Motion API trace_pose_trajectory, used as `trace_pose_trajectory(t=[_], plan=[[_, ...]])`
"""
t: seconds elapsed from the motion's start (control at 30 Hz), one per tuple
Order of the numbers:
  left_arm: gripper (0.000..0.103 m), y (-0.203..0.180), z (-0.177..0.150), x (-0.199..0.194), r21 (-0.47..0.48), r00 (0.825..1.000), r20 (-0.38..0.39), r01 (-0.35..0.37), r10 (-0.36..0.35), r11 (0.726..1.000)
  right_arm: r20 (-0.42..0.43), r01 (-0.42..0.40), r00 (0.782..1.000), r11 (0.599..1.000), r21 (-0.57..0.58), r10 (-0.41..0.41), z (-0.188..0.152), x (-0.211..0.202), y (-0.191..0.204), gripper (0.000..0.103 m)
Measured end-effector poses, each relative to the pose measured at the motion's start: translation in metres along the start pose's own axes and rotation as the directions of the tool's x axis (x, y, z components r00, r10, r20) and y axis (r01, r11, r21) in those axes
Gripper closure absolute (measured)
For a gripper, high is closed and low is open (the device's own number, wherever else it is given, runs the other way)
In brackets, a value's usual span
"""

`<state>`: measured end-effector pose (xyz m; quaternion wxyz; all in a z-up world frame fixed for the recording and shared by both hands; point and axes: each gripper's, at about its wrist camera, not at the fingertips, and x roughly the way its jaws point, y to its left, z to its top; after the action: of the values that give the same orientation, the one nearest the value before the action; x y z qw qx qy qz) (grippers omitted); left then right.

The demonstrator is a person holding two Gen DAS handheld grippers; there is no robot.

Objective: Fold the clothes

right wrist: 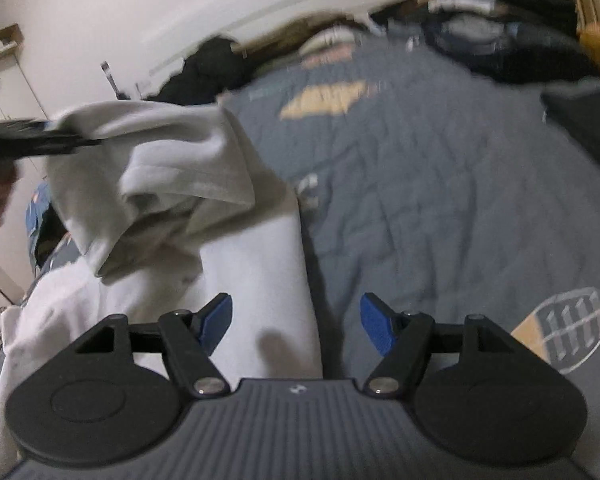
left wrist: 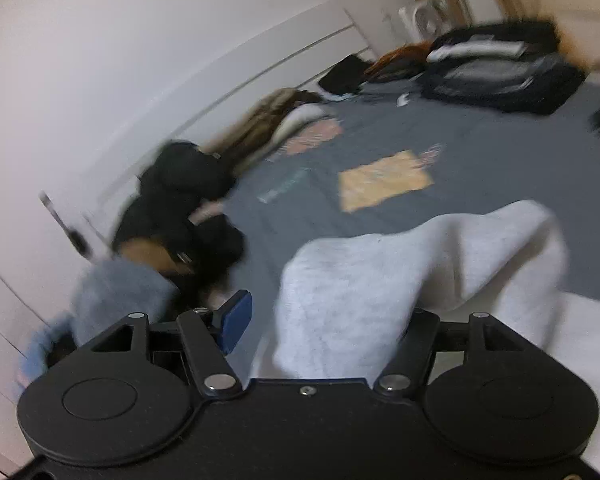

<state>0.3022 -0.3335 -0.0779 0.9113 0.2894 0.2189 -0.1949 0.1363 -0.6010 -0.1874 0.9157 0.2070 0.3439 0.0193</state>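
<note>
A pale grey-white sweatshirt lies on the bed, one part raised in a hump in front of my left gripper. The left blue pad stands clear of the cloth. The other finger is hidden under the fabric, which drapes over it. In the right wrist view the same sweatshirt runs down the left side, with a bunched fold lifted toward the blurred black left gripper. My right gripper is open above the sweatshirt's right edge, both blue pads bare.
A grey quilt with printed patches covers the bed. Dark clothes are piled against the white wall, with a fluffy light-blue garment nearer. An open black suitcase and a white fan are at the far end.
</note>
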Motion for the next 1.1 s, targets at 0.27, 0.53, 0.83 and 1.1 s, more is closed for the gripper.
trace_pose_trajectory(t=[0.27, 0.53, 0.83, 1.1], plan=[[0.035, -0.016, -0.083, -0.096, -0.228, 0.991, 0.067, 0.127, -0.114, 0.965, -0.083, -0.037, 0.996, 0.999, -0.037, 0.034, -0.019, 0.032, 0.026, 0.058], [0.034, -0.001, -0.117, -0.131, -0.468, 0.985, 0.129, 0.166, -0.118, 0.868, -0.012, -0.055, 0.999, 0.979, -0.195, 0.053, -0.024, 0.021, 0.073, 0.090], [0.029, -0.003, -0.073, -0.139, -0.331, 0.940, 0.179, 0.337, -0.292, 0.881, -0.070, -0.234, 0.970, 0.809, -0.539, 0.233, -0.059, -0.006, 0.178, 0.091], [0.030, -0.059, -0.049, -0.066, -0.181, 0.930, -0.051, 0.351, -0.365, 0.919, -0.137, -0.284, 0.955, 0.690, -0.666, 0.261, -0.080, -0.008, 0.210, 0.091]])
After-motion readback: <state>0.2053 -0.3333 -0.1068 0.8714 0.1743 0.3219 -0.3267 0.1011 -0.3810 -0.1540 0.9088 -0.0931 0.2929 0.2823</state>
